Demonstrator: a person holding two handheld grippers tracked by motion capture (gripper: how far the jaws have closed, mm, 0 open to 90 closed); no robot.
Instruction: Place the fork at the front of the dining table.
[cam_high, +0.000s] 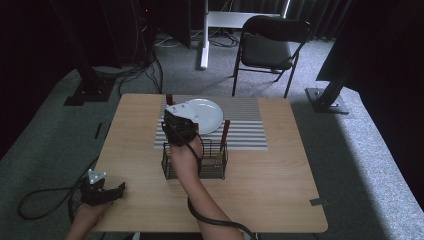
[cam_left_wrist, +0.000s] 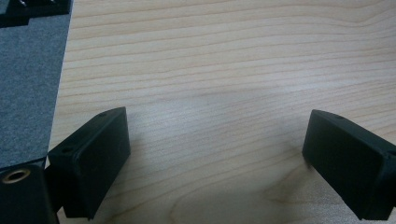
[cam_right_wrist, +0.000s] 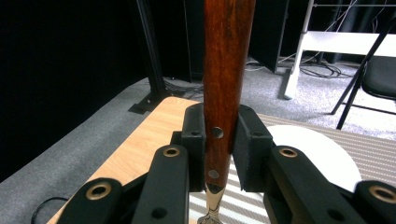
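Note:
My right gripper (cam_high: 171, 111) (cam_right_wrist: 222, 135) is shut on the reddish wooden handle (cam_right_wrist: 229, 70) of a utensil held upright. Two rivets show on the handle, and its metal part (cam_right_wrist: 211, 205) hangs below the jaws. The handle's top (cam_high: 169, 98) pokes up above the gripper. This gripper hovers over the left end of a black wire basket (cam_high: 215, 167). A second wooden-handled utensil (cam_high: 225, 131) stands in the basket's right part. My left gripper (cam_high: 117, 190) (cam_left_wrist: 215, 154) rests open on the table's near left corner, with bare wood between its jaws.
A white plate (cam_high: 205, 114) (cam_right_wrist: 317, 154) lies on a grey striped placemat (cam_high: 240, 125) behind the basket. The wooden table (cam_high: 280, 175) ends in grey carpet (cam_left_wrist: 28, 84) at the left. A black folding chair (cam_high: 270, 47) stands beyond the far edge.

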